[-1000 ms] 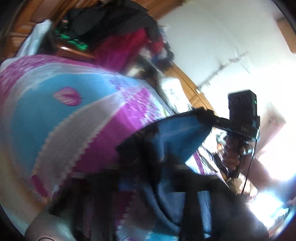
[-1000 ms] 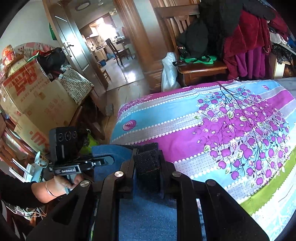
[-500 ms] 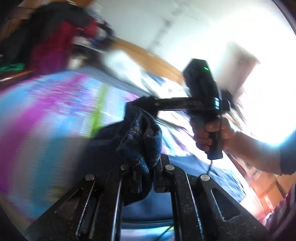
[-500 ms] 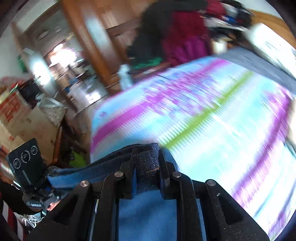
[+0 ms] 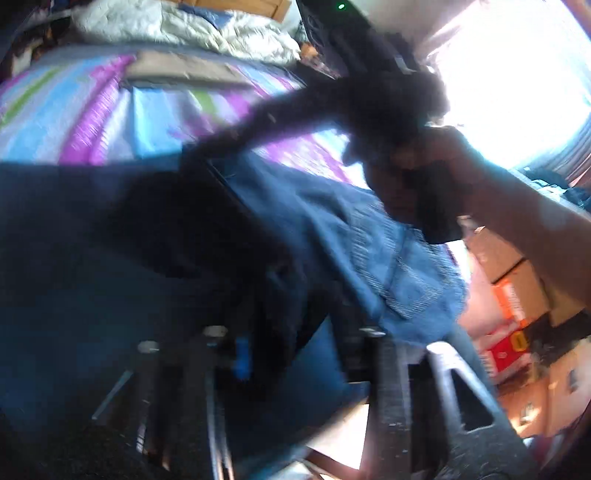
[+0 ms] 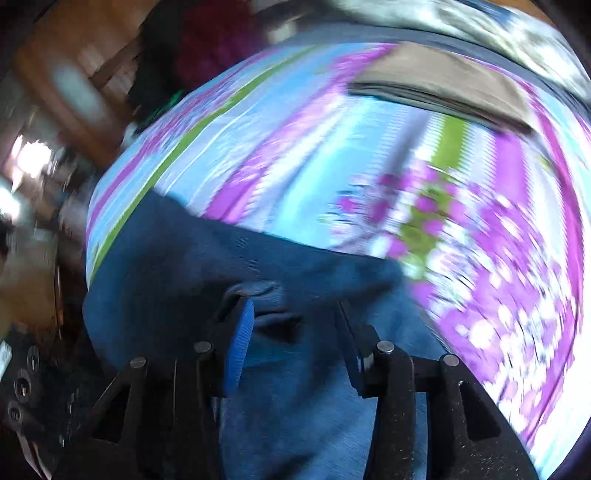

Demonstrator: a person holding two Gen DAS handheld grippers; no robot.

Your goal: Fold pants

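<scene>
Blue denim pants (image 6: 184, 266) lie spread on the bed's striped purple and blue sheet (image 6: 295, 147). My right gripper (image 6: 295, 332) hangs just over the denim, open, its blue pads (image 6: 242, 343) apart and a small wrinkle of cloth below the gap. In the left wrist view the pants (image 5: 369, 236) show a stitched back pocket. My left gripper (image 5: 295, 332) is open too, with a dark fold of denim lying loosely between its fingers. A hand (image 5: 443, 177) holds the right gripper's handle above the pants. Both views are motion-blurred.
A folded tan cloth (image 6: 443, 85) lies further up the bed, with a white quilt (image 5: 184, 26) behind it. Cardboard boxes (image 5: 517, 295) stand on the floor to the right. Wooden furniture with piled clothes (image 6: 207, 48) stands beyond the bed's left side.
Both grippers swung the pants across and down onto the bed. Each was shut on denim half a second ago; now the fingers of both stand apart and the cloth is let go.
</scene>
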